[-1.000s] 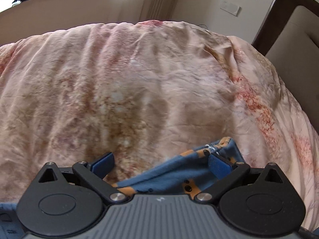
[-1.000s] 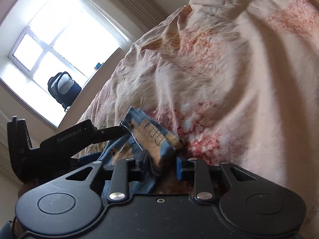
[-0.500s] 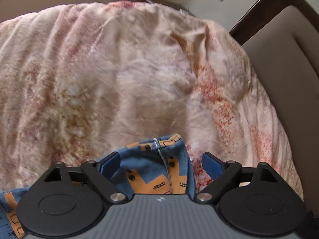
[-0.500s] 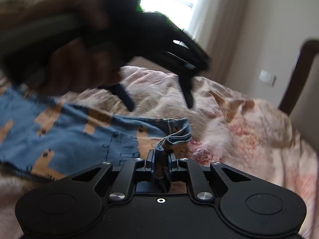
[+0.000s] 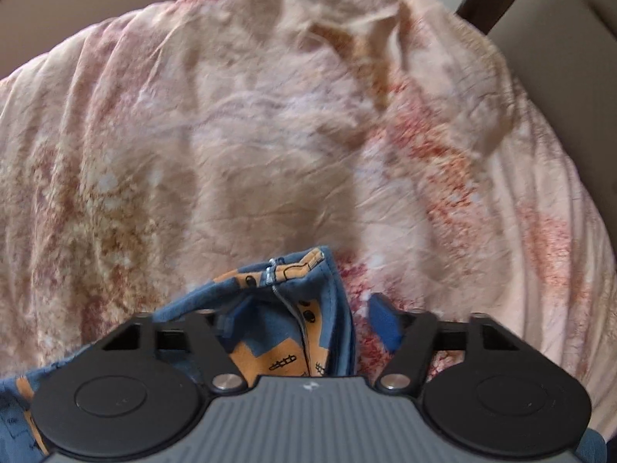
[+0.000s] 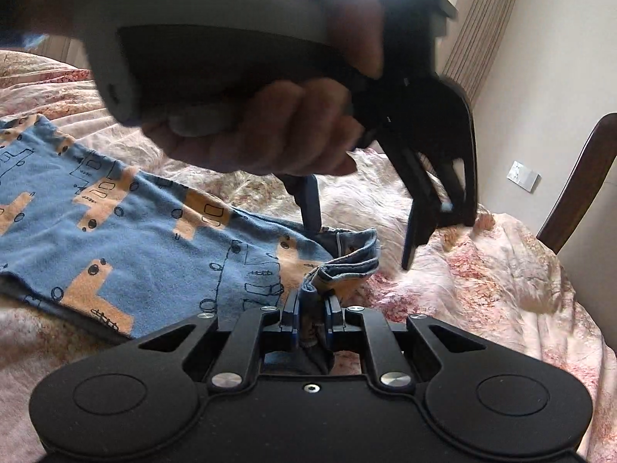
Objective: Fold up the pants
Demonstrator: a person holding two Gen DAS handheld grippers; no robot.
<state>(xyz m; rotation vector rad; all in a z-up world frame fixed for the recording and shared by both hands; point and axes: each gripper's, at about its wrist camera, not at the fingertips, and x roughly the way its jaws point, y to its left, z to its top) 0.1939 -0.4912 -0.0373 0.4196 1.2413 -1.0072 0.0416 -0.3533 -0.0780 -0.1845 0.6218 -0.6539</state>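
The pants [image 6: 154, 239] are blue with orange shapes and lie spread on the pink floral bed cover [image 6: 482, 289]. My right gripper [image 6: 311, 308] is shut on the bunched hem end of the pants at the near edge. My left gripper [image 5: 304, 316] is open, its fingers wide apart over the same end of the pants [image 5: 293, 308], one finger over the cloth and one over the bed cover. In the right wrist view the left gripper [image 6: 362, 231] hangs above the hem, held by a hand [image 6: 270, 131], fingers apart.
The bed cover [image 5: 270, 135] is wrinkled and fills most of both views. A dark wooden headboard frame [image 6: 578, 177] with a pale panel stands at the right. A wall socket [image 6: 523, 176] and curtains [image 6: 486, 27] are behind.
My left gripper let go of the pants' end and now hovers open over it. My right gripper closed on the hem and swung round; the pants now lie spread flat.
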